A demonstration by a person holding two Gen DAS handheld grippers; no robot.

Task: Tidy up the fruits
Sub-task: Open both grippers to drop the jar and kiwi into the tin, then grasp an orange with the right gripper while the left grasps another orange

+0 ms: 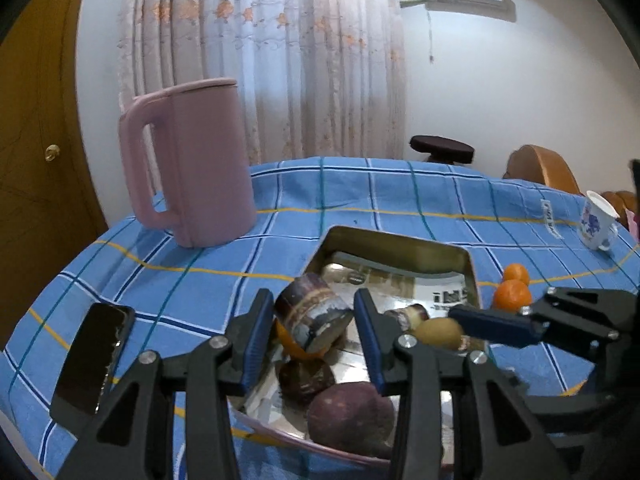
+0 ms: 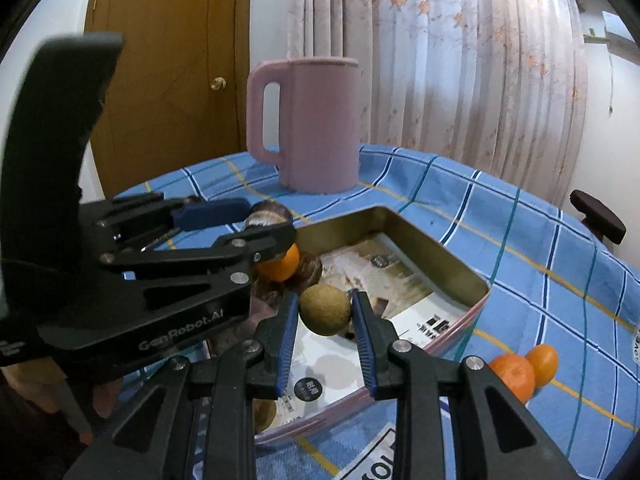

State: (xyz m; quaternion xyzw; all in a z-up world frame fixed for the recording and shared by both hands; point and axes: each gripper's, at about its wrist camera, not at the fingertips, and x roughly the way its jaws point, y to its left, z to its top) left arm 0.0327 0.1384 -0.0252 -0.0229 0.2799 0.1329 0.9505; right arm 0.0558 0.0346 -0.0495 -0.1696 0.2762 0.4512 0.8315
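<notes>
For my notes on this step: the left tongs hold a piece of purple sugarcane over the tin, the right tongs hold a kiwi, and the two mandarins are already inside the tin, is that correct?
Nearly. The left tongs hold the purple sugarcane piece over the tin, and the right tongs hold the kiwi. However, the two mandarins lie on the blue checked tablecloth outside the tin, as the right wrist view shows.

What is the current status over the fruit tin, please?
Left hand-held gripper holds sugarcane piece. Right hand-held gripper holds kiwi. Both over tin; nothing blocking.
</notes>
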